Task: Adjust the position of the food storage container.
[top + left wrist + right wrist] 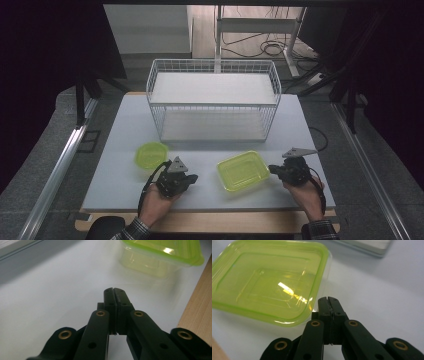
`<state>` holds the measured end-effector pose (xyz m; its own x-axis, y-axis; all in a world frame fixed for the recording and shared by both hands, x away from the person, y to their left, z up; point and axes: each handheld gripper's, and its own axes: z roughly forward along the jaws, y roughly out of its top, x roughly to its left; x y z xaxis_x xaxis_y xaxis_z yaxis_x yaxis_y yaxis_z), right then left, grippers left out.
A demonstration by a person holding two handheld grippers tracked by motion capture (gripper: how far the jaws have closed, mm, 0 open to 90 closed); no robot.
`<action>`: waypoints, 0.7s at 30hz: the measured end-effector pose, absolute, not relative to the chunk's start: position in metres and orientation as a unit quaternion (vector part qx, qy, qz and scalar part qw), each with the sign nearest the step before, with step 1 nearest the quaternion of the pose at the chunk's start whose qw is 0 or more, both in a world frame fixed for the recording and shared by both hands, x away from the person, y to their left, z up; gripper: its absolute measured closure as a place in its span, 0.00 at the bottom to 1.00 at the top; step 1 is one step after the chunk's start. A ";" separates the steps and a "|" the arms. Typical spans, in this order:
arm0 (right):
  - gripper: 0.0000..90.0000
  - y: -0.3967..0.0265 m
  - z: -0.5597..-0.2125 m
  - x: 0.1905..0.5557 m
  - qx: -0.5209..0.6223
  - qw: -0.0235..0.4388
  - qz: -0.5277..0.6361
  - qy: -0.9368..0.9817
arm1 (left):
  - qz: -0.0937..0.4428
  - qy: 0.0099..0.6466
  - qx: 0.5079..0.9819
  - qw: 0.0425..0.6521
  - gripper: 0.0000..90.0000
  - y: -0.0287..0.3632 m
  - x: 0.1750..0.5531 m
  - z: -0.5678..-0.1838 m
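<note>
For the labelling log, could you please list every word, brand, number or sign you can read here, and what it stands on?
None: no readable text, number or sign anywhere. The rectangular green lidded container, the round green container, the white wire basket and both black grippers are unmarked; the lid bears only moulded ridges and glare.

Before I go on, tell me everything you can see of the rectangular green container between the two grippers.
The rectangular container is translucent yellow-green plastic with rounded corners, a stepped lid with a raised rim, and a paler, clearer body under it. The lid looks seated and it sits flat on the white table, in front of the wire basket. I can't make out any contents. The right gripper, fingers shut, sits just beside its edge; whether they touch it is unclear.
</note>
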<state>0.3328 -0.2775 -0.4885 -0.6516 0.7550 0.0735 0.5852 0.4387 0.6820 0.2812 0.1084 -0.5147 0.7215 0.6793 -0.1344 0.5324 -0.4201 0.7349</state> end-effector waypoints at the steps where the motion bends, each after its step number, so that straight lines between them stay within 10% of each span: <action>1: 0.99 -0.274 -0.489 0.331 0.394 0.119 0.349 0.842 | 0.091 0.362 0.837 0.399 0.99 0.109 0.281 -0.515; 21: 0.94 -0.235 -0.493 0.316 0.350 0.102 0.349 0.863 | 0.105 0.368 0.833 0.399 0.90 0.132 0.271 -0.514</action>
